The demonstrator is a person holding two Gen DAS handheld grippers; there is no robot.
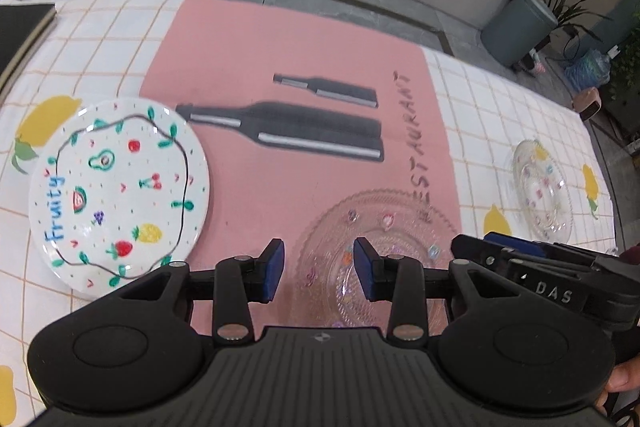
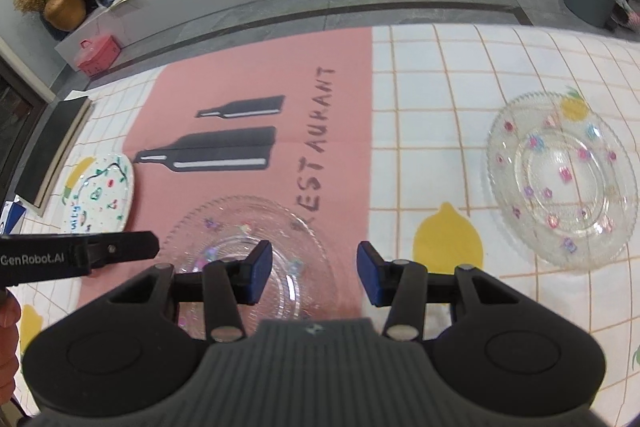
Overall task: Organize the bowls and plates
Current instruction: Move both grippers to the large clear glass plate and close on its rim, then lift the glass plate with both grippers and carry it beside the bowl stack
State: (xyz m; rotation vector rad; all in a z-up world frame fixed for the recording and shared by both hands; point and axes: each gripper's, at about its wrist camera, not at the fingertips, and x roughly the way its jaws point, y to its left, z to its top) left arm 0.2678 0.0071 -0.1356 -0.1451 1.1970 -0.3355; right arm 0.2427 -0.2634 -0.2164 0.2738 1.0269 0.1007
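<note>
Tablecloth (image 1: 500, 99), white w/ orange grid + lemon prints, covers the whole work surface; far edge runs along a grey floor strip. Pink placemat (image 1: 280, 59) w/ bottle print + "RESTAURANT" lies across the middle, its centre bare, so plenty of open room there.

Left gripper (image 1: 319, 269): jaws partway apart, nothing btwn the blue pads, hovering over the near clear glass plate (image 1: 384, 227), no contact visible. Right gripper (image 2: 315, 273): also partway apart, gripping nothing, above the same plate's right edge. The two grippers sit side by side, close.

Painted white plate (image 1: 120, 187) ("Fruity", fruit drawings) lies at left, overlapping the mat's left edge. Near clear plate is on the mat's front right part, nearest both grippers. Second clear glass plate (image 2: 560, 183) w/ small flower dots is well apart on the right, on the cloth. All three plates lie flat, nothing on them.

Dark flat book-like thing (image 2: 56, 147) at far-left table edge.
</note>
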